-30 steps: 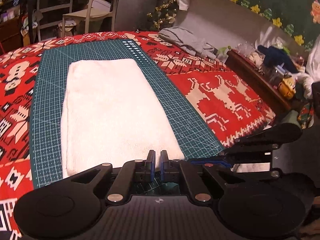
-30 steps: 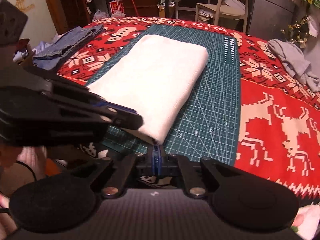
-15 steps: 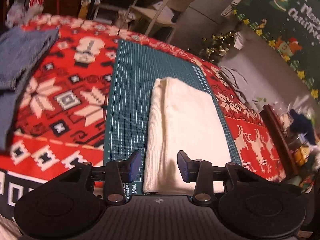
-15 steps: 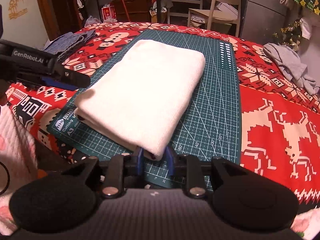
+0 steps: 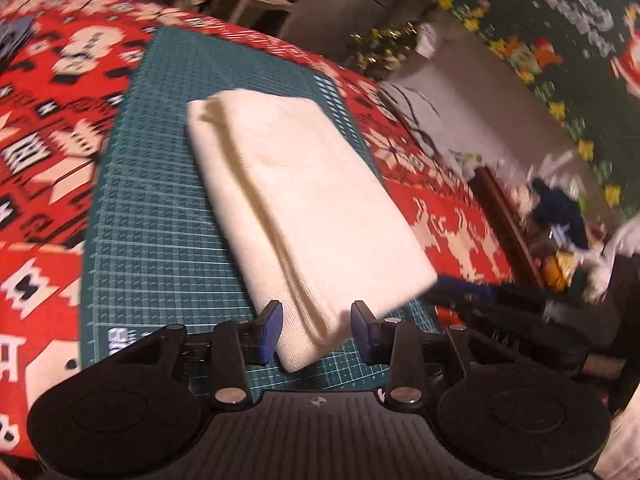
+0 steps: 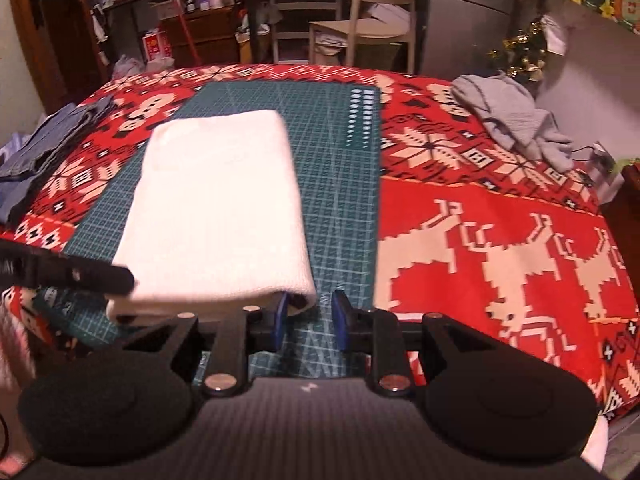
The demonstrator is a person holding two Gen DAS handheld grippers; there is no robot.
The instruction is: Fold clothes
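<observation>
A folded white cloth [image 5: 296, 208] lies on the green cutting mat [image 5: 152, 216]; it also shows in the right wrist view [image 6: 216, 216] on the mat [image 6: 340, 184]. My left gripper [image 5: 316, 330] is open, its jaws on either side of the cloth's near left corner. My right gripper [image 6: 310, 320] is open, its jaws around the cloth's near right corner. The left gripper's finger shows at the left edge of the right wrist view [image 6: 72, 274]; the right gripper's finger shows in the left wrist view [image 5: 472, 294].
A red patterned tablecloth [image 6: 500, 220] covers the table. A grey garment [image 6: 512, 120] lies at the far right, folded blue jeans [image 6: 40, 152] at the left. A chair [image 6: 372, 24] and shelves stand behind the table. A wooden box of clutter [image 5: 560, 232] is at the right.
Both grippers have opened from shut. The left gripper moved to the cloth's near left corner, and the right gripper swung to face the cloth's near right corner.
</observation>
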